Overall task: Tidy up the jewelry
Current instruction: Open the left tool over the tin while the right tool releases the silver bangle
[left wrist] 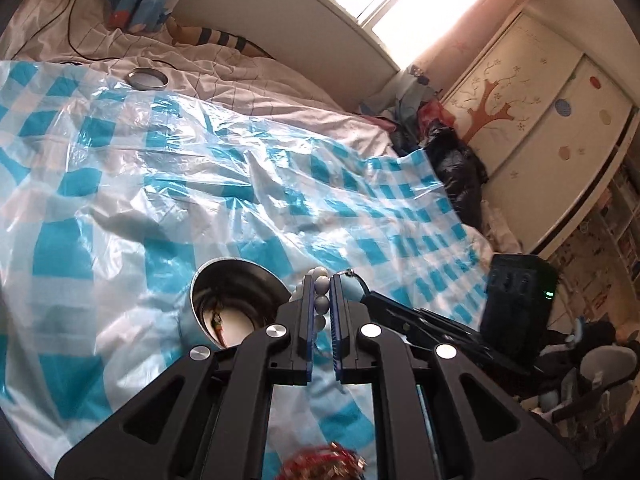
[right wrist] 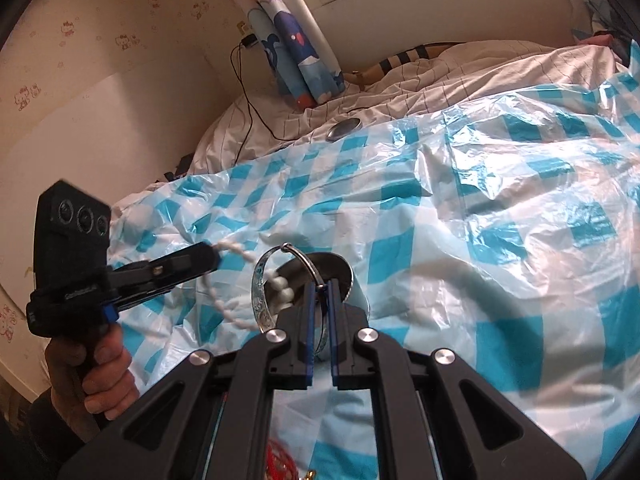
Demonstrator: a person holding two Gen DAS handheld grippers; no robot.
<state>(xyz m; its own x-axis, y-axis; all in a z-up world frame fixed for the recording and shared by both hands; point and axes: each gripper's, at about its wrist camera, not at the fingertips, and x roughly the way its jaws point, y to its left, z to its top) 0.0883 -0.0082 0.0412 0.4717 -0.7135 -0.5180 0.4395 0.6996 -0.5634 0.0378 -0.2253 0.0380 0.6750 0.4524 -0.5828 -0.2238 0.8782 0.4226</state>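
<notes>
Both tongs are clamped narrow: the left gripper (left wrist: 321,300) pinches the white bead strand (left wrist: 321,295), the right gripper (right wrist: 321,304) nips the silver bangle (right wrist: 262,300). The strand threads through the bangle, so to my eye they should part slowly, without jerking. The steel tin (left wrist: 236,300) sits at ten o'clock of the left tips, just beside them, on the checked plastic sheet (left wrist: 200,168).

The checked plastic sheet (right wrist: 500,208) on the bed lies open and bare to the far side and right of the metal bowl (left wrist: 236,300). Around the bowl it is crowded: both grippers meet there, joined by a bead string (right wrist: 232,312) stretched across the gap. A round lid (left wrist: 147,79) sits well apart.
</notes>
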